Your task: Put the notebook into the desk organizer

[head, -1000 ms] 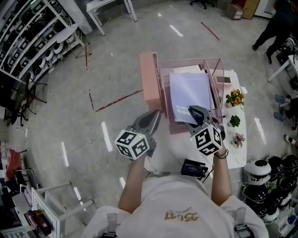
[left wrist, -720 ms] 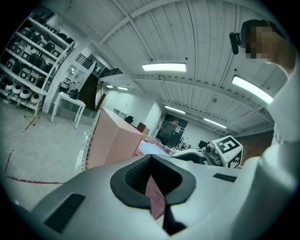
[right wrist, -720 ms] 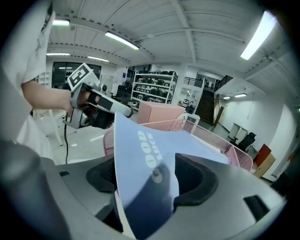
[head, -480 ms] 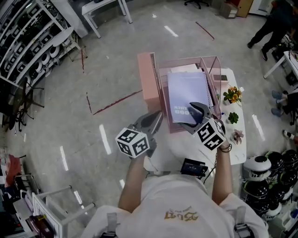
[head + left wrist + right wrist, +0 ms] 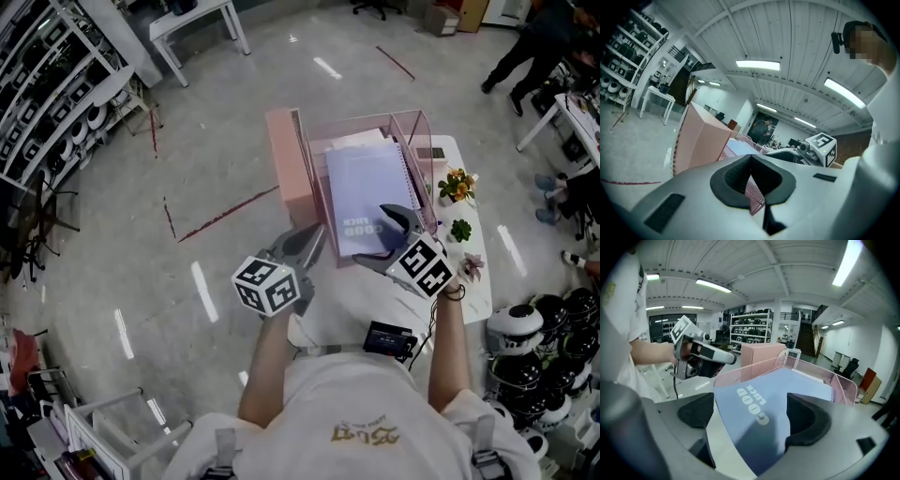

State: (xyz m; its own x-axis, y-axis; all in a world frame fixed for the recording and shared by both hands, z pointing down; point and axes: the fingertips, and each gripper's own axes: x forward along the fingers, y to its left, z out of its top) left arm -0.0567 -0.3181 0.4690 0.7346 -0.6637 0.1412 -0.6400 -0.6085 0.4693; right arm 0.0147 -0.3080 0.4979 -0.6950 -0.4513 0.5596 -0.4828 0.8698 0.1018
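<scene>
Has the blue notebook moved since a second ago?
Yes. The notebook has dropped flatter toward the organizer's pink mesh rim; the jaws of the right hand-held gripper have just been opening around it.

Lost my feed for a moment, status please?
Left gripper clamped on organizer mesh. Right gripper jaws just opened, notebook loose between them, lying in organizer. Nothing blocking.
</scene>
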